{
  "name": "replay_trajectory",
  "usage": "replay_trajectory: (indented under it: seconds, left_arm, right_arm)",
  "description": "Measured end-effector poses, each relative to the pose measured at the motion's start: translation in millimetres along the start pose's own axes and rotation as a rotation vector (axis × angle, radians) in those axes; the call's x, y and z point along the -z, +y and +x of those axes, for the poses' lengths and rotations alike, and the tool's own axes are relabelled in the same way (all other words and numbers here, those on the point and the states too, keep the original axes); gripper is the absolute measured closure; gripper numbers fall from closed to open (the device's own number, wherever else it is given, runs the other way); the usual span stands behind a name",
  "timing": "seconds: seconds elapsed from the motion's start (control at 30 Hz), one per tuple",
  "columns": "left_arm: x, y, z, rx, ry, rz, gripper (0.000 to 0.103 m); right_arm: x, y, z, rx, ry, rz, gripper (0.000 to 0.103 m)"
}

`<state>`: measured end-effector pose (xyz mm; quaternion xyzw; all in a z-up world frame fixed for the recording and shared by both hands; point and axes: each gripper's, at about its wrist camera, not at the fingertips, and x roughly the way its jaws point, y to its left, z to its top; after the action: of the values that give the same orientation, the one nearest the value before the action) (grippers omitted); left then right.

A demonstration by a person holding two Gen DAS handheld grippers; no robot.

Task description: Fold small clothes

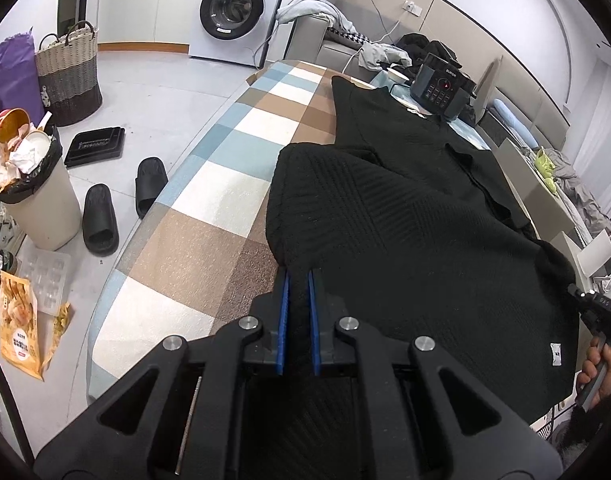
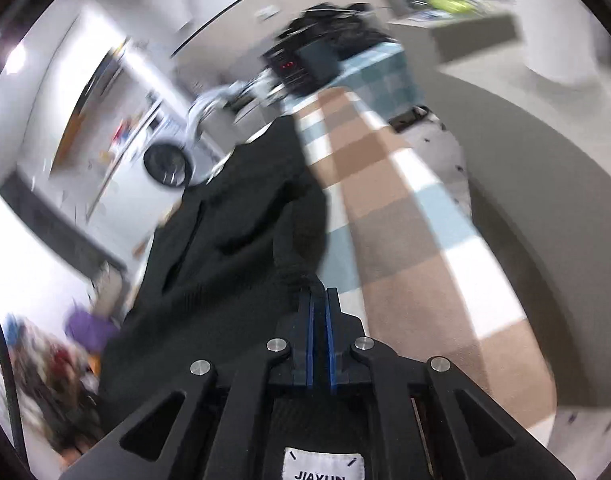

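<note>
Black knit garment (image 1: 405,216) lies spread over our checked cloth surface (image 1: 209,184), a patchwork of brown, blue and white squares. Left gripper (image 1: 298,280) is pinched narrow on the near-left corner of the knit; fabric shows between its blue pads (image 1: 282,320). From the left wrist view, the near part of the knit is doubled over itself, with a ribbed panel on top. A small white tag (image 1: 556,354) sits on the hem at the near right. Right gripper (image 1: 585,304) shows at the far right edge of that view, at the other near corner, with a hand (image 1: 601,372) on its grip.

Right wrist view is motion-blurred. There, right gripper (image 2: 318,294) has its blue pads (image 2: 330,340) drawn close with a bunched ridge of the knit (image 2: 233,240) between them. The checked cloth (image 2: 405,232) runs away to the right of the garment.

Beyond the knit we note a dark cooker (image 1: 441,88) at the far end of the surface. On the floor to the left: two black slippers (image 1: 121,204), a full waste bin (image 1: 37,196), a woven basket (image 1: 69,76) and a washing machine (image 1: 233,12).
</note>
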<state>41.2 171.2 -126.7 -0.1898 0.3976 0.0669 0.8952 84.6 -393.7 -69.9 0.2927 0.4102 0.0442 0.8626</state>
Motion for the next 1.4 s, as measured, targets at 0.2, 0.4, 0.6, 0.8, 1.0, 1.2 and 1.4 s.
replay_trajectory:
  seconds: [0.2, 0.4, 0.6, 0.8, 1.0, 1.2, 1.4]
  left_arm:
    - [-3, 3, 10, -0.023, 0.035, -0.015, 0.089]
    - [-7, 13, 16, -0.047, 0.042, -0.035, 0.05]
    - [-2, 13, 25, -0.057, 0.077, -0.01, 0.05]
    - [7, 8, 28, -0.044, 0.08, 0.012, 0.061]
    - [9, 4, 26, -0.015, 0.064, -0.007, 0.097]
    - [-7, -3, -9, 0.047, -0.066, -0.002, 0.097]
    - [-39, -16, -27, 0.092, -0.165, 0.004, 0.097]
  right_arm:
    - [5, -30, 1, 0.015, 0.079, 0.099, 0.079]
    - [28, -23, -17, 0.006, 0.09, 0.007, 0.056]
    - [53, -28, -31, -0.024, 0.07, -0.006, 0.055]
    - [61, -23, -34, -0.012, 0.053, -0.058, 0.065]
    - [69, 3, -40, -0.063, -0.012, -0.21, 0.098]
    - [52, 8, -76, -0.189, -0.2, -0.17, 0.099]
    - [32, 12, -85, -0.21, -0.332, -0.102, 0.099]
